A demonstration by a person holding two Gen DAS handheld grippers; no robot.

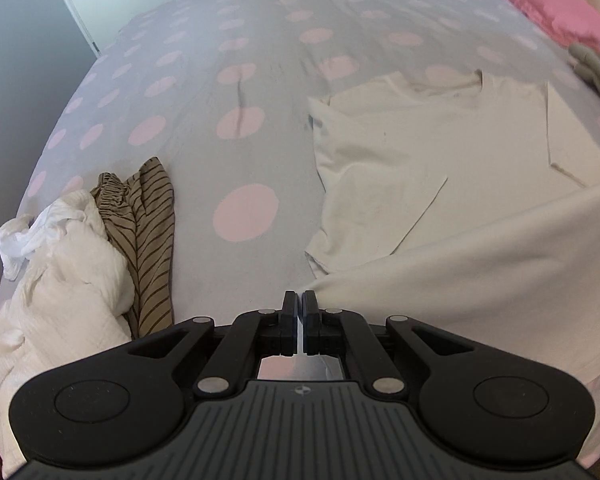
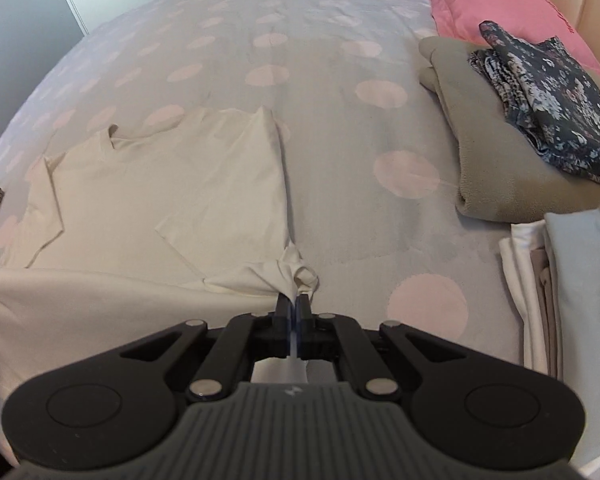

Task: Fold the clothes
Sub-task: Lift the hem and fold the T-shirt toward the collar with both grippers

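A cream T-shirt (image 1: 420, 152) lies face up on the bed with both sleeves folded inward, its neck toward the far side. Its lower part is lifted off the cover and stretches taut between the two grippers. My left gripper (image 1: 299, 298) is shut on the hem's left corner, and the cloth runs off to the right from its fingertips. In the right wrist view the T-shirt (image 2: 160, 184) fills the left half. My right gripper (image 2: 293, 300) is shut on the bunched right hem corner, a knot of fabric sticking up past its tips.
The grey bed cover (image 1: 260, 60) has pink dots. An unfolded white garment (image 1: 60, 280) and a brown striped one (image 1: 148, 232) lie left. Right of the shirt are a folded olive item (image 2: 492, 140) under a dark floral piece (image 2: 548, 108), pale folded clothes (image 2: 572, 280) and a pink pillow (image 2: 500, 0).
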